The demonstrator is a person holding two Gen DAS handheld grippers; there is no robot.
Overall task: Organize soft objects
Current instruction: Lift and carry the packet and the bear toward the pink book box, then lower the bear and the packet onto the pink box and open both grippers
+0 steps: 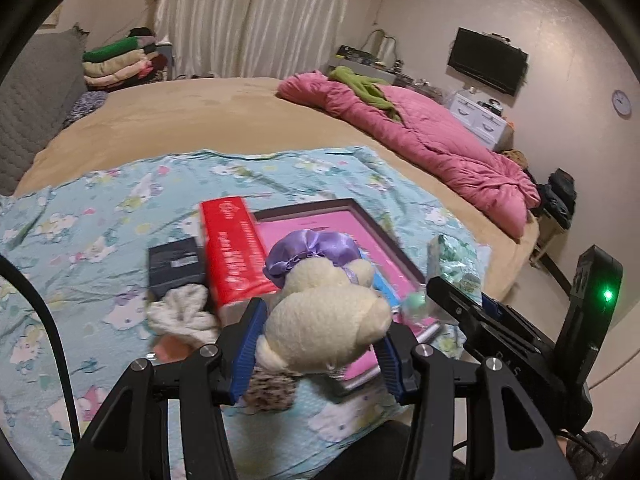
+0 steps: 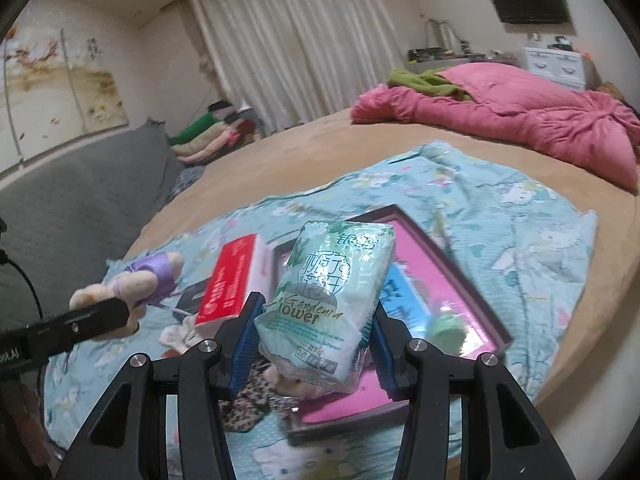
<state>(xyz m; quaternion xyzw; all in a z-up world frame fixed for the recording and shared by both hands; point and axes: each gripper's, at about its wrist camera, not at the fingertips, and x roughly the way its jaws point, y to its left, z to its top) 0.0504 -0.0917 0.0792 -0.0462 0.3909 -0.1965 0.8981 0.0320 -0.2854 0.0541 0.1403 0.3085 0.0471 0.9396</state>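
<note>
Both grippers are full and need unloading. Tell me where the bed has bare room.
Free: the tan bedspread between the blue cartoon sheet and the pink quilt, and the sheet's left part, left of the dark box. Crowded: around the red box, pink-lined tray and white cloth.

One plush bear [image 1: 324, 312], one tissue pack [image 2: 332, 300], one red box [image 1: 234, 252] (boxes: two, counting dark box [image 1: 176, 266]).

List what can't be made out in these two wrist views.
- Left wrist: pink tray contents, hidden behind the plush toy in the left tongs.
- Right wrist: tray contents, blocked by the tissue pack in the right tongs.
- Both: red box lettering, blurred.
</note>
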